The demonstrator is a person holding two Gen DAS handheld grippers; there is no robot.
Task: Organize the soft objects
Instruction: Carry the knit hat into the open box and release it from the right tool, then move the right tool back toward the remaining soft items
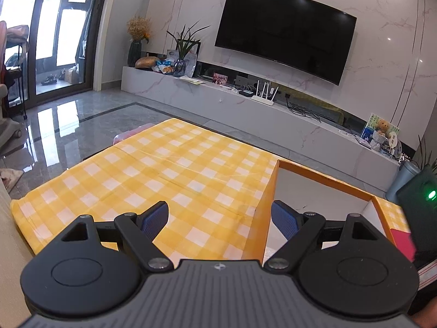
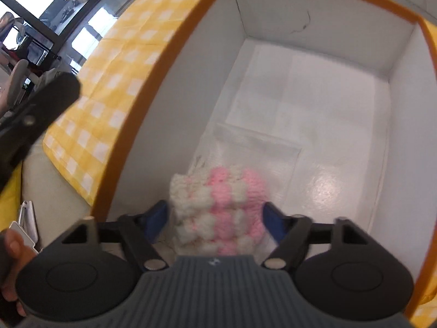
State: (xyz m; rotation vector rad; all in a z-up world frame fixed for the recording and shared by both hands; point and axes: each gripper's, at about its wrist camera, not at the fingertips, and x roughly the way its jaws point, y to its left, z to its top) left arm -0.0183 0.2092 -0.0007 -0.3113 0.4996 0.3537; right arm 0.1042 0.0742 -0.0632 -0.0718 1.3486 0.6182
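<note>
Pink-and-white fluffy knit piece [image 2: 218,207] inside orange-rimmed box [image 2: 153,87], near its front wall, between spread pads of right gripper [image 2: 215,218], apparently released. Soft, light, squashy; best pinched across the middle. Left gripper [image 1: 220,218] open, empty.

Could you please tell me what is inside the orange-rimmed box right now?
A fluffy pink-and-white knit piece lies in the box on white paper lining. The right gripper hides its near end.

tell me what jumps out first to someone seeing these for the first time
The fluffy pink-and-white knit piece sits inside the orange-rimmed white box, between the open right gripper fingers. Beyond it are the yellow checked tablecloth and a large dark TV on the marble wall.
</note>
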